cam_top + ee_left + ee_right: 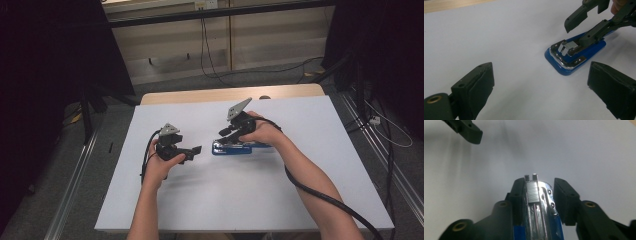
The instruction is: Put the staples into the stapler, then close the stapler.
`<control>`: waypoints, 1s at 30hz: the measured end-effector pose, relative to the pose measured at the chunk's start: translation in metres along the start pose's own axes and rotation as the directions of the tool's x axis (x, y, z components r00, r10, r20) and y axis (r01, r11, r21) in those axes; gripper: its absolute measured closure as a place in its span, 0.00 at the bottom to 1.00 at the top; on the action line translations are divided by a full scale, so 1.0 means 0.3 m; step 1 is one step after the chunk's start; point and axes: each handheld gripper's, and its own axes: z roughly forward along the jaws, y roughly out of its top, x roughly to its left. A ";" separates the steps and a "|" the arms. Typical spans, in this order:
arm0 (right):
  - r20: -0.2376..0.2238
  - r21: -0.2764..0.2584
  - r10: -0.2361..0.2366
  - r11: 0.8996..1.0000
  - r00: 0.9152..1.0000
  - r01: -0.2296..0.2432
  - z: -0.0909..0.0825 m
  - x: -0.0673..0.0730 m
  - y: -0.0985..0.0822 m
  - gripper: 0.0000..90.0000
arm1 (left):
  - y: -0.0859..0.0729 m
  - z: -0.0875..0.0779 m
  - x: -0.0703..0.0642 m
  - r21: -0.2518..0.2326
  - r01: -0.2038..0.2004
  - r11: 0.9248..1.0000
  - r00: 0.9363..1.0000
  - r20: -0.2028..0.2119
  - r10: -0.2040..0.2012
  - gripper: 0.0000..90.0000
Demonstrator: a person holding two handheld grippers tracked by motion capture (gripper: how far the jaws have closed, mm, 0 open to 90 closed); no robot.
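At the near edge of the high view, a person's two forearms reach forward over a white tabletop (pixel 225 200), each hand holding a set of black tongs. The left hand (pixel 161 165) holds the left tongs (pixel 195 151) just above the sheet, left of centre, with the jaws wide apart and gripping nothing; the left gripper view shows bare white surface between them. Just to their right lies a blue stapler (pixel 231 148), flat on the tabletop near the middle. In the left gripper view the stapler (pixel 574 56) shows a blue base with a chrome plate and a metal staple channel on top, its front end towards the camera. The right hand (pixel 262 132) holds the right tongs (pixel 225 134) over the stapler, tilted down to the left. In the right gripper view the stapler's metal channel (pixel 534 195) sits between the jaws; one jaw lies against its side and the other stands slightly off, so the tongs are open around it, not clamped. Beyond the tabletop are a grey floor (pixel 165 85), a trailing cable (pixel 207 50) and pale wall panels (pixel 175 45)
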 end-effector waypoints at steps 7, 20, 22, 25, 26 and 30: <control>0.049 -0.020 0.036 0.999 0.998 -0.035 -0.067 0.017 -0.018 0.50 | 0.001 0.012 -0.004 0.002 0.000 1.000 1.000 0.006 0.000 0.08; 0.147 -0.064 0.103 0.993 0.984 -0.095 -0.170 0.066 -0.090 0.23 | 0.007 0.030 -0.017 -0.009 -0.006 1.000 1.000 0.019 0.006 0.09; 0.169 -0.073 0.120 0.991 0.978 -0.109 -0.187 0.072 -0.101 0.20 | 0.009 0.029 -0.017 -0.007 -0.012 1.000 1.000 0.015 0.012 0.09; 0.207 -0.074 0.135 0.990 0.969 -0.122 -0.213 0.080 -0.115 0.17 | 0.010 0.031 -0.021 -0.012 -0.012 1.000 1.000 0.018 0.012 0.09; 0.217 -0.070 0.142 0.989 0.966 -0.130 -0.223 0.084 -0.120 0.16 | 0.010 0.031 -0.022 -0.012 -0.011 1.000 1.000 0.018 0.011 0.09; 0.248 -0.078 0.160 0.986 0.955 -0.145 -0.250 0.094 -0.137 0.15 | 0.009 0.035 -0.023 -0.008 -0.015 1.000 1.000 0.020 0.015 0.09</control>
